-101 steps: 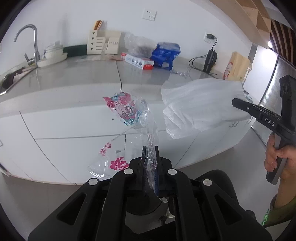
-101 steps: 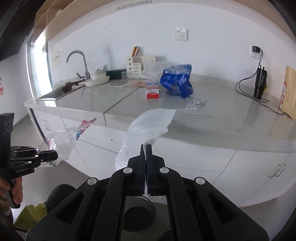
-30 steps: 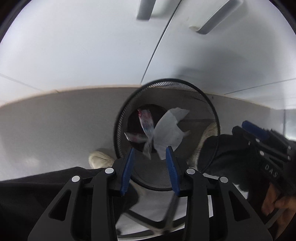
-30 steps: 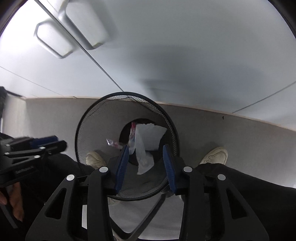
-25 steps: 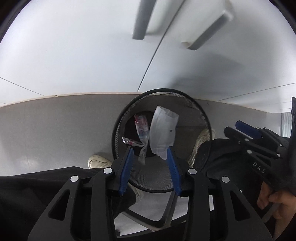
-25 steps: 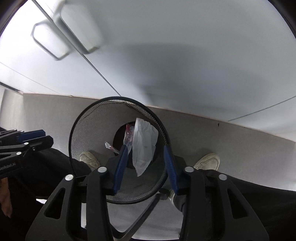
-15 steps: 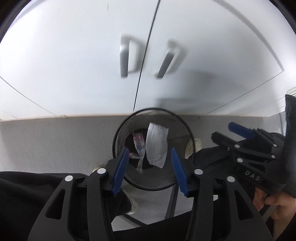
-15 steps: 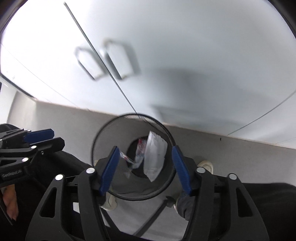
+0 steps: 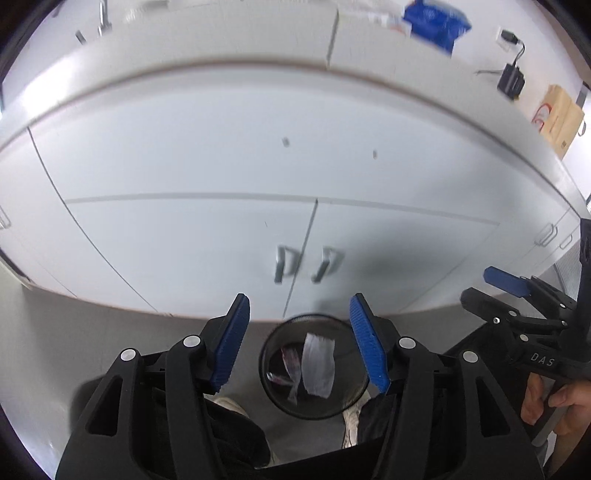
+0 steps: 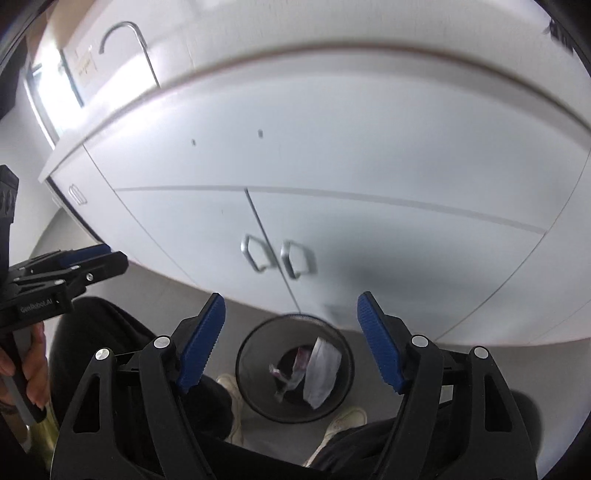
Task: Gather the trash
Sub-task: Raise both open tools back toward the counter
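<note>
White foam sheet [image 9: 318, 360] and printed plastic wrapper [image 9: 291, 363] are seen dropped inside the mesh bin [image 9: 275, 397], left gripper [image 9: 300, 339] and right gripper [image 10: 291, 341] both spread empty, while counter-top litter [image 9: 436, 20] is judged uncollected.

It was a kitchen: white cabinet doors [image 10: 280, 229] with metal handles [image 10: 255, 253] ran under a grey counter [image 9: 258, 44], a curved tap [image 10: 129, 40] rose at the far left, and a mesh bin [image 9: 314, 365] stood on the floor nearby.
</note>
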